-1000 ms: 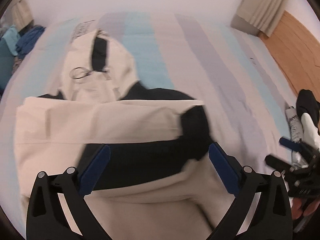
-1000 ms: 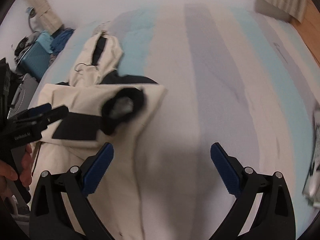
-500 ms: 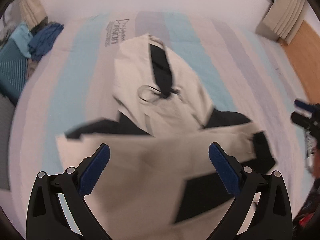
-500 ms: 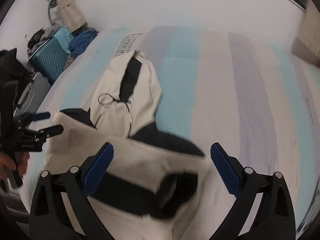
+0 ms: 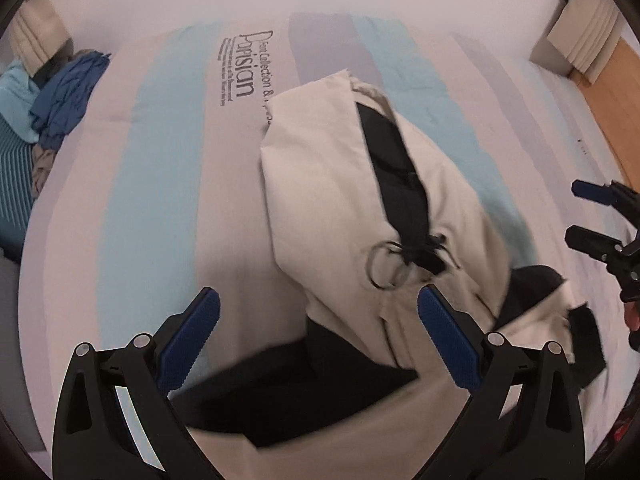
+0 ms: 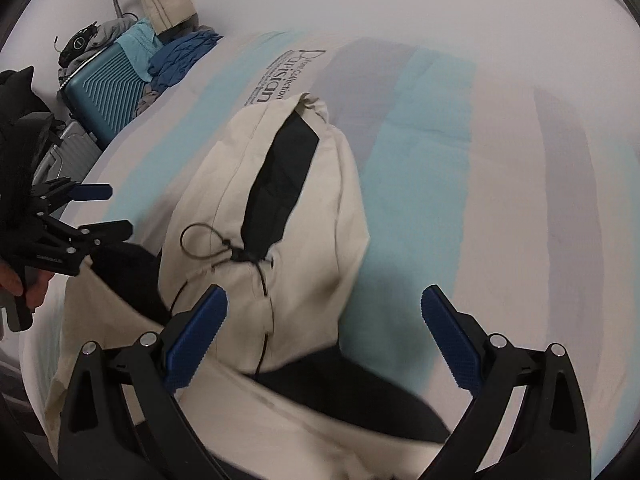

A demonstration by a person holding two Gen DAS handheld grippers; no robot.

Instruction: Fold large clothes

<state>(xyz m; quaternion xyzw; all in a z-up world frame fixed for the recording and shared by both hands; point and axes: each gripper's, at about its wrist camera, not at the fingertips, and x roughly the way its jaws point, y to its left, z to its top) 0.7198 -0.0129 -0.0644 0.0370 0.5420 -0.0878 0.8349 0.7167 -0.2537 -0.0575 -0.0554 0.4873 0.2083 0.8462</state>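
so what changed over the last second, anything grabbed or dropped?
Nothing grabbed or let go. Both grippers moved forward from over the folded body of the jacket to its hood. The left gripper and right gripper were open a second ago and are open now, empty. The jacket lies on the striped bedspread as before, sleeve folded across, hood not folded.

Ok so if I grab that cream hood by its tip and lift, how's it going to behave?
The hood is soft cloth lying creased on the striped bedding, so it would probably droop rather than hold its shape. It joins the rest of the jacket, so that weight likely drags along. The loose drawcord may dangle or snag.
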